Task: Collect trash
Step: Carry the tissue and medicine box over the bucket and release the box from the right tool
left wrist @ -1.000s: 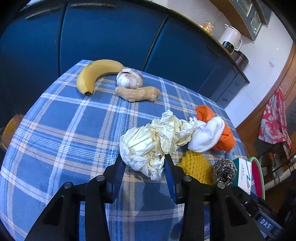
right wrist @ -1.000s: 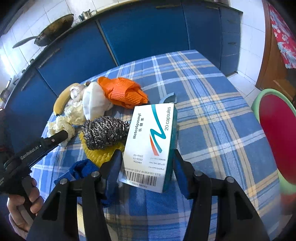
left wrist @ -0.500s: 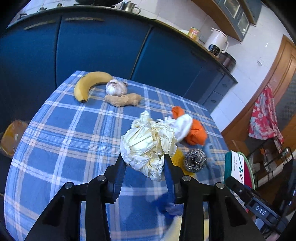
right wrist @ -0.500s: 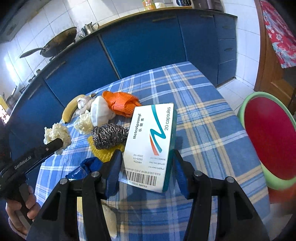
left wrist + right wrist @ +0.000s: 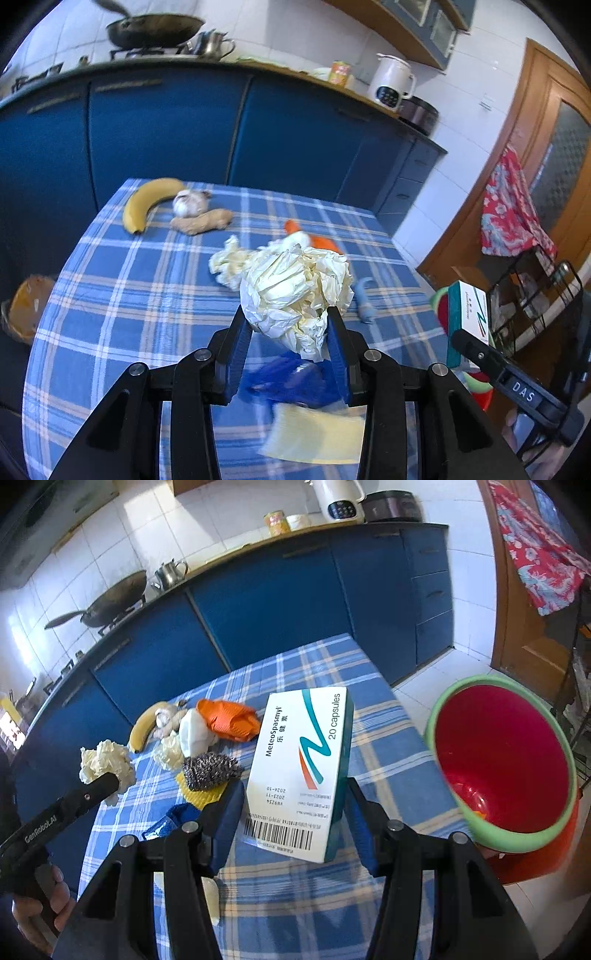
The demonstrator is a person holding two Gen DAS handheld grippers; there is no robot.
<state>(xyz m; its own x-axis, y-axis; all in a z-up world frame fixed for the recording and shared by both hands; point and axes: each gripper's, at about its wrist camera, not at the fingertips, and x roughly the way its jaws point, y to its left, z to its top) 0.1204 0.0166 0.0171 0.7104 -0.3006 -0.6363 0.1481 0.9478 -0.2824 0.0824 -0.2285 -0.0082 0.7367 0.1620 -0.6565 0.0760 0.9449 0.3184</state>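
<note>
Trash in both grippers, both lifted clear of the table (image 5: 110, 295).

- Left gripper (image 5: 290, 332): clamped on a crumpled paper wad (image 5: 295, 291), cream-white, pinched between both blue pads and held above the checked blue cloth. In the right wrist view the same wad (image 5: 105, 762) sits at the tip of the left gripper (image 5: 110, 782), off to the left of the table edge.
- Right gripper (image 5: 293, 814): clamped on a medicine box (image 5: 301, 771), white and teal, "20 capsules" printed on it, barcode end toward the camera, tilted. From the left wrist view the box (image 5: 471, 317) shows at far right, off the table side.
- Red bin (image 5: 502, 764) with a green rim: on the floor just right of the table, mouth open toward the camera, close beside the box.

On the table: banana (image 5: 146, 203), garlic bulb (image 5: 188, 203) and ginger root (image 5: 201, 221) grouped at the far corner; a second, smaller paper wad (image 5: 227, 260), a white cloth (image 5: 194, 729) and an orange glove (image 5: 231, 720) mid-table; steel scourer (image 5: 207, 771) resting on a yellow sponge (image 5: 201, 797); a blue wrapper (image 5: 291, 380) below the left gripper, blurred.

A hand (image 5: 40, 904) grips the left gripper's handle at lower left.
</note>
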